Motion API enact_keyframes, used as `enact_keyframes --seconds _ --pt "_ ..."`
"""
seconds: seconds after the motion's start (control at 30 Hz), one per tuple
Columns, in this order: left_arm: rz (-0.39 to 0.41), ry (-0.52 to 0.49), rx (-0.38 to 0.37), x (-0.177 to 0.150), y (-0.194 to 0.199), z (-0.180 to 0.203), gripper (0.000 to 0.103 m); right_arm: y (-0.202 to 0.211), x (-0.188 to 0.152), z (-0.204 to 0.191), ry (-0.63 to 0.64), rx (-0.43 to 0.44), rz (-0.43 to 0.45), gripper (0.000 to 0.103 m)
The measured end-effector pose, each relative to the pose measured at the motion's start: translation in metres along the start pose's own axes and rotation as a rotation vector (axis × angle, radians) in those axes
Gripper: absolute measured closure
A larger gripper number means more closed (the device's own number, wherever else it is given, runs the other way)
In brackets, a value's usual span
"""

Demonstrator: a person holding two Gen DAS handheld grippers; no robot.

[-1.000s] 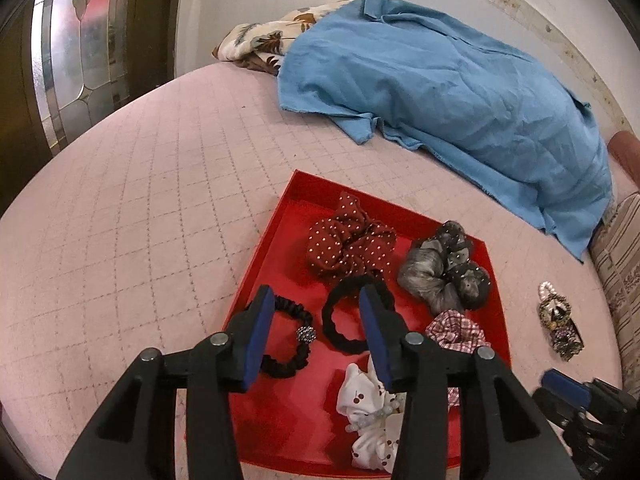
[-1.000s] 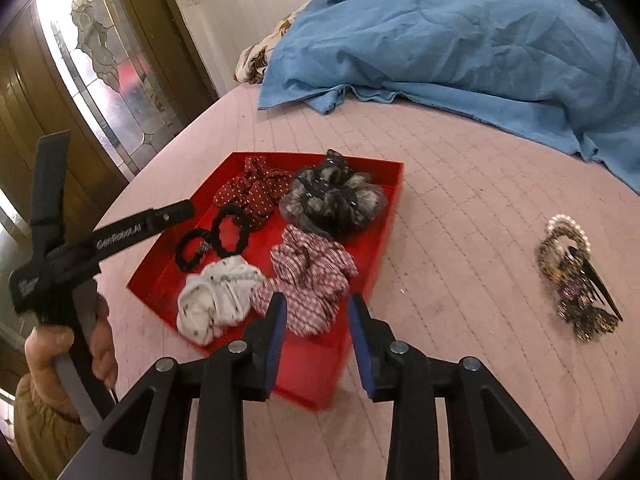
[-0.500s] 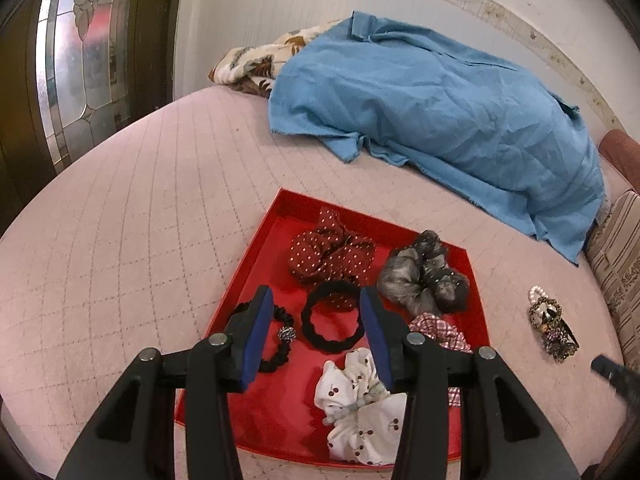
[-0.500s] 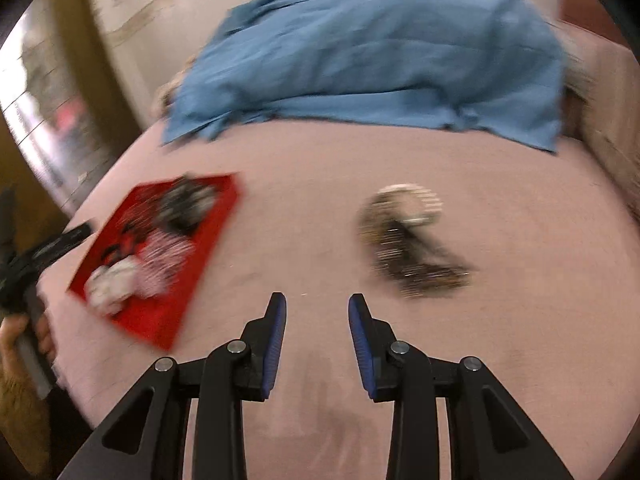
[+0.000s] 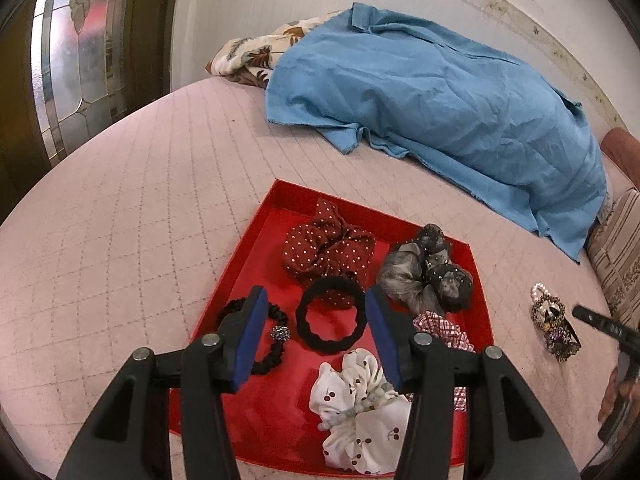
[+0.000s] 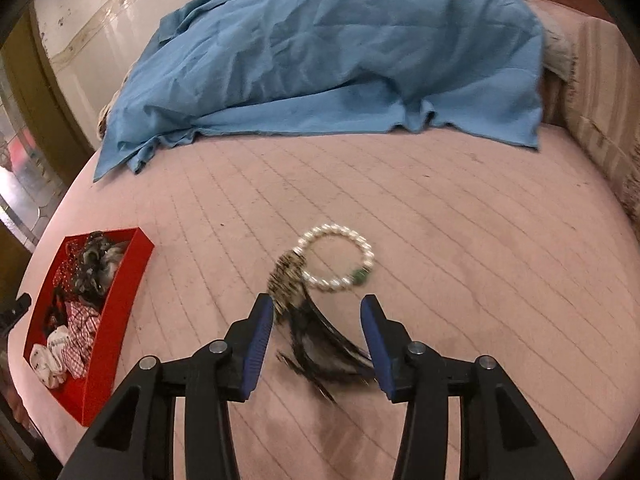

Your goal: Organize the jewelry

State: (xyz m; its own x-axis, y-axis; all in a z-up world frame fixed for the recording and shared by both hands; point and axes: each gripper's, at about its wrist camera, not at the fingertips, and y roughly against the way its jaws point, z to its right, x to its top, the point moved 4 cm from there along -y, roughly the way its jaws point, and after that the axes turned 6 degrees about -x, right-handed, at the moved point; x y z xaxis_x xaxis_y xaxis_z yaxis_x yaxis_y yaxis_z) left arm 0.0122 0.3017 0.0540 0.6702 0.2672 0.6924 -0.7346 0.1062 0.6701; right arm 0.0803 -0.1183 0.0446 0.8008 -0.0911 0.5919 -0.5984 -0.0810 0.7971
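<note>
Only the left wrist view shows the inside of the red tray [image 5: 240, 264]: a dotted red scrunchie [image 5: 328, 246], a grey one [image 5: 424, 276], a plain black hair band [image 5: 330, 314] and a white cherry-print scrunchie [image 5: 356, 412]. The left gripper [image 5: 314, 336] hangs above them, jaws apart and opening, nothing between them. The right wrist view brings the jewelry pile [image 6: 316, 308] close: a round pearl bracelet [image 6: 340, 256] lies on the pink quilted bedspread [image 6: 460, 220], touching blurred dark pieces that are hard to make out. The right gripper [image 6: 318, 338] straddles the pile, jaws opening, not gripping. A rumpled blue cloth [image 6: 320, 48] lies behind.
</note>
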Motion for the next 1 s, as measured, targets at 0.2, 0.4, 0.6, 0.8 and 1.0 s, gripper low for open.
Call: enact_keyframes --seconds 0.2,0.4,0.6,0.8,1.0 --pt "-0.002 -0.014 0.010 0.000 -0.002 0.002 0.053 -0.038 0.011 -0.019 0.013 0.022 -0.093 0.092" --pt "-0.005 -0.013 0.012 0.000 -0.002 0.001 0.053 -0.027 -0.010 -0.055 0.022 0.254 -0.168 0.094" --pt "0.014 -0.024 -0.004 -0.001 0.003 0.005 0.053 0.015 -0.039 -0.078 0.034 0.473 -0.208 0.083" --pt "0.058 -0.072 -0.037 -0.003 0.022 0.026 0.053 0.052 -0.041 -0.025 0.076 0.230 -0.050 0.061" --pt "0.004 -0.179 -0.167 -0.021 0.048 0.094 0.051 0.053 -0.058 0.023 0.067 0.140 -0.053 0.056"
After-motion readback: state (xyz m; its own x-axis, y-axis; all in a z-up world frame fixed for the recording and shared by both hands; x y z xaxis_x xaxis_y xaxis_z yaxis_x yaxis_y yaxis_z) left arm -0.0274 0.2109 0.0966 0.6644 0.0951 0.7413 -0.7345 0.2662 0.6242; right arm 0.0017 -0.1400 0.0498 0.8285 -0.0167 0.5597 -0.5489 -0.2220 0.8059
